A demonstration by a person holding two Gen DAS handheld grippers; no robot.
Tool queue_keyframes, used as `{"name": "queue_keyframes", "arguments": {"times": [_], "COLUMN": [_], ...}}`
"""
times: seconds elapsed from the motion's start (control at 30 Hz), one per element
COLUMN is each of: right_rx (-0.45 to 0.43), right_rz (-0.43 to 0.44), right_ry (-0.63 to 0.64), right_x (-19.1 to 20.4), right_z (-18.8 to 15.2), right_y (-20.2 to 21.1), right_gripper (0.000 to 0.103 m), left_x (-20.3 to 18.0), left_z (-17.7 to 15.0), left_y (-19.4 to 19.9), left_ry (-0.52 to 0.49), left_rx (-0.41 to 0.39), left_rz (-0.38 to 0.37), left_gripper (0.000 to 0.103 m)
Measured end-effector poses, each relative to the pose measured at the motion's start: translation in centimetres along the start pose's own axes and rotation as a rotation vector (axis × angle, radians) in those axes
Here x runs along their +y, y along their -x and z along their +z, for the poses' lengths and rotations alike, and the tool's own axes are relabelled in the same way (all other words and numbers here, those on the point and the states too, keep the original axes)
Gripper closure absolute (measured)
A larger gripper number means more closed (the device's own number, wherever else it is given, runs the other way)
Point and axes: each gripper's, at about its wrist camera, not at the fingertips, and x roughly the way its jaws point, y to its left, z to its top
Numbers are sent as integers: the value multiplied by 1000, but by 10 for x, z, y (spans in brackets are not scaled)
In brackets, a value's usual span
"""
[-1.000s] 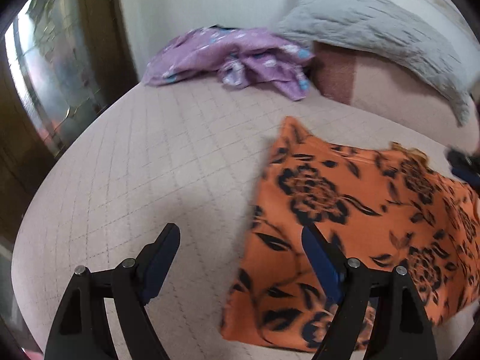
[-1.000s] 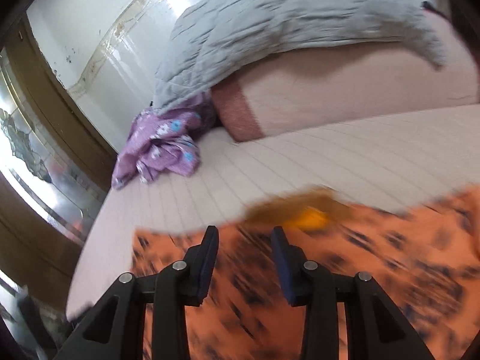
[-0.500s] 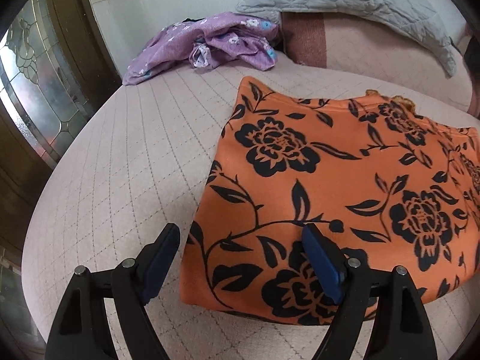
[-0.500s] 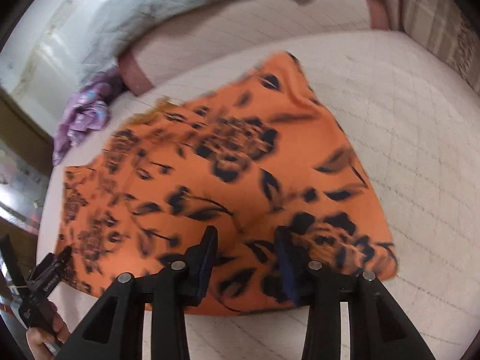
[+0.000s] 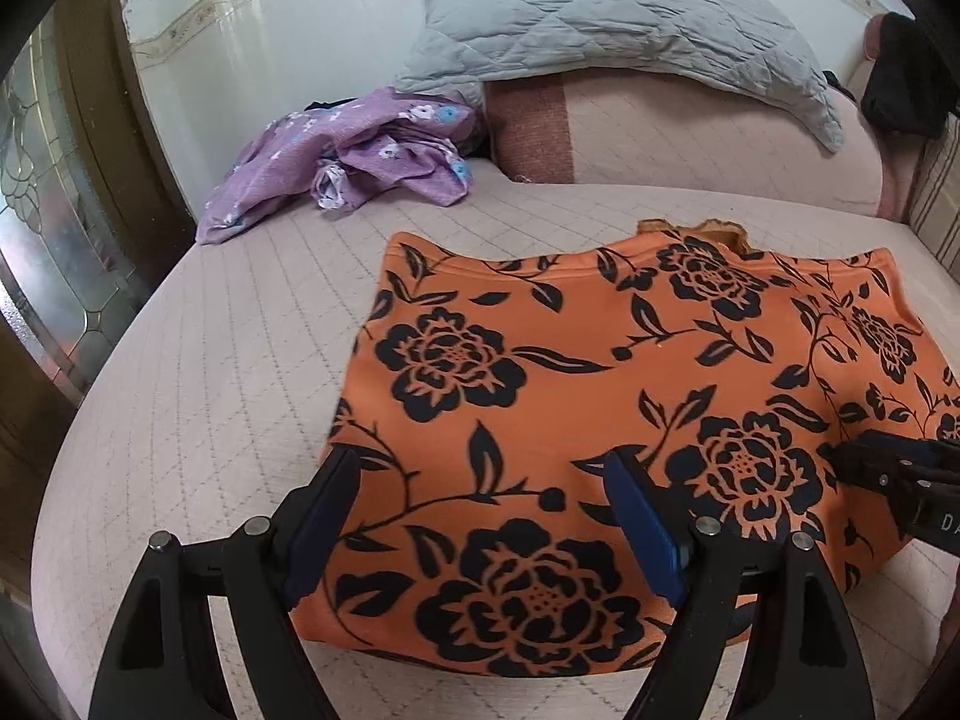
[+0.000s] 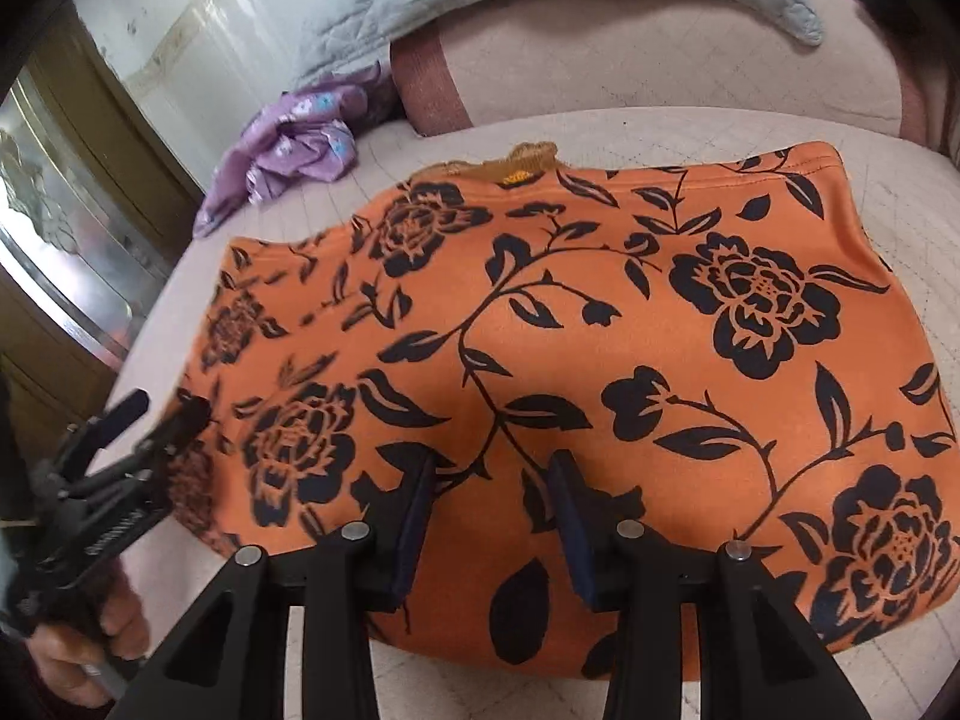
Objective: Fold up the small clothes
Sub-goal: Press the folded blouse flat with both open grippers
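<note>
An orange garment with black flowers (image 5: 600,348) lies flat on the pink quilted bed (image 5: 210,360), a folded edge toward me. My left gripper (image 5: 480,465) hovers open and wide over its near left part, with nothing pinched between the pads. The right wrist view shows the same garment (image 6: 570,330). There my right gripper (image 6: 491,465) stands partly open above the near middle edge, with cloth below the gap but not pressed. The left gripper (image 6: 168,408) also appears at the lower left of that view, held by a hand (image 6: 90,648).
A crumpled purple flowered garment (image 5: 360,162) lies at the back left of the bed. A grey quilt (image 5: 600,30) drapes over a pink bolster (image 5: 660,132) along the wall. A glass-panelled door (image 5: 36,228) stands to the left. Bare mattress lies left of the orange garment.
The orange garment has settled flat. My right gripper has come from its far edge to its near edge. My left gripper has shifted right over the near left part.
</note>
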Motion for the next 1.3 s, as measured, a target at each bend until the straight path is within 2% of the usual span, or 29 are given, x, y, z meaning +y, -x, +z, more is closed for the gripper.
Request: {"name": "queue_keyframes", "arguments": {"times": [0.37,0.6,0.87,0.97,1.07,1.2,1.3], "right_rx": [-10,-11,1,-25,-88,-117,-111], "right_rz": [-38,-37,-13,-1,-55,-126,-156], "right_ry": [31,31,20,-21,-58,-129,-181], "right_x": [5,4,1,-6,-16,-39,-57], "right_z": [-3,-3,1,4,9,15,19], "right_y": [-2,-2,2,10,23,30,31], "right_gripper": [58,58,58,58,58,58,58], "left_x": [-12,-11,-10,-6,-3,3,23], "left_z": [-9,-14,-12,-6,-2,-1,0], "left_y": [-9,-18,-17,-8,-2,-14,-23], "left_ry": [-28,-12,-14,6,20,25,97], "left_rx": [30,64,57,6,-28,13,54], "left_rz": [-4,-10,-14,-14,-30,20,48], "left_gripper": [19,19,19,19,19,19,19]}}
